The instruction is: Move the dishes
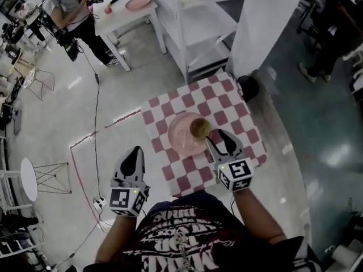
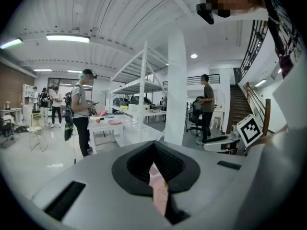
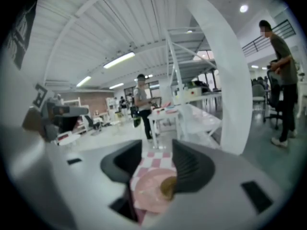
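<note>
Pink plate (image 1: 182,137) carrying an olive bowl (image 1: 199,127), at the centre of the checkered table (image 1: 238,115).
I note the right gripper (image 1: 220,136) spread and empty just beside the plate; the left gripper (image 1: 134,153) is pressed together, empty, off the table's left edge.

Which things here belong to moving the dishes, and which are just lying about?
Job: pink plate, brown bowl on it, checkered table, right gripper, left gripper.
Lying about: white shelving, floor cable, far white table.
</note>
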### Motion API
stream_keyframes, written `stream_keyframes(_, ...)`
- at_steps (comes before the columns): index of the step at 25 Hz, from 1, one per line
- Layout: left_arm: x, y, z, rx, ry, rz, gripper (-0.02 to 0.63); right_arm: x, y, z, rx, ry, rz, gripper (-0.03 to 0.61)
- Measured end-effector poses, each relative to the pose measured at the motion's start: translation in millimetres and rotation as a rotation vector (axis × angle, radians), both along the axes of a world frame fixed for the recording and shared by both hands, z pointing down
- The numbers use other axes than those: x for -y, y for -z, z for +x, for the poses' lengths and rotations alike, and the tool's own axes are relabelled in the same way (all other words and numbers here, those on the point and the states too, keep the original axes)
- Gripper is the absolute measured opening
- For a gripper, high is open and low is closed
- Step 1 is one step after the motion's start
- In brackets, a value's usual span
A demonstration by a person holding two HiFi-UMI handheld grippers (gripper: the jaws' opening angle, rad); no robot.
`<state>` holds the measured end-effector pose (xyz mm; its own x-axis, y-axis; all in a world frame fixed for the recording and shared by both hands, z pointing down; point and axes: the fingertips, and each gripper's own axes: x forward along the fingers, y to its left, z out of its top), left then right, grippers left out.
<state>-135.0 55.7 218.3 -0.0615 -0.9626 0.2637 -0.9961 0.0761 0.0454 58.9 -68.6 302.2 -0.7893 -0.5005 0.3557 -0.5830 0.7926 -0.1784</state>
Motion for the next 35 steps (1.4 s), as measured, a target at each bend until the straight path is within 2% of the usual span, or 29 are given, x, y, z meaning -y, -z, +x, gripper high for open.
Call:
stream_keyframes(3,-3,-11,-11,-0.017,0.067,-0.039,0.026,26,-53,1,-0.073,0.01,-0.06,0.202)
stream_keyframes(6,-12,-25,-15,-0.031,0.112,-0.089,0.026,43,-111,-3,-0.129,0.019,-0.168,0.206)
stream_keyframes(10,-16,-46,-16,-0.043,0.135,-0.161,0.026,62,-174,-5,-0.232,0.019,-0.26,0.209)
stream_keyframes(14,-12,-59,-17,-0.063,0.136,-0.191,0.026,68,-220,-5,-0.291,-0.009,-0.351,0.209)
stream_keyframes(20,9,-108,-16,-0.11,0.051,-0.26,0.026,72,-263,-7,-0.341,-0.077,-0.42,0.209)
stream_keyframes(26,56,-167,-20,-0.18,-0.085,-0.307,0.026,71,-287,1,-0.399,-0.202,-0.483,0.209)
stream_keyframes(31,70,-238,-19,-0.243,-0.192,-0.409,0.026,64,-291,10,-0.39,-0.286,-0.531,0.207)
stream_keyframes(35,81,-288,-25,-0.236,-0.258,-0.497,0.026,57,-302,-4,-0.36,-0.314,-0.585,0.176)
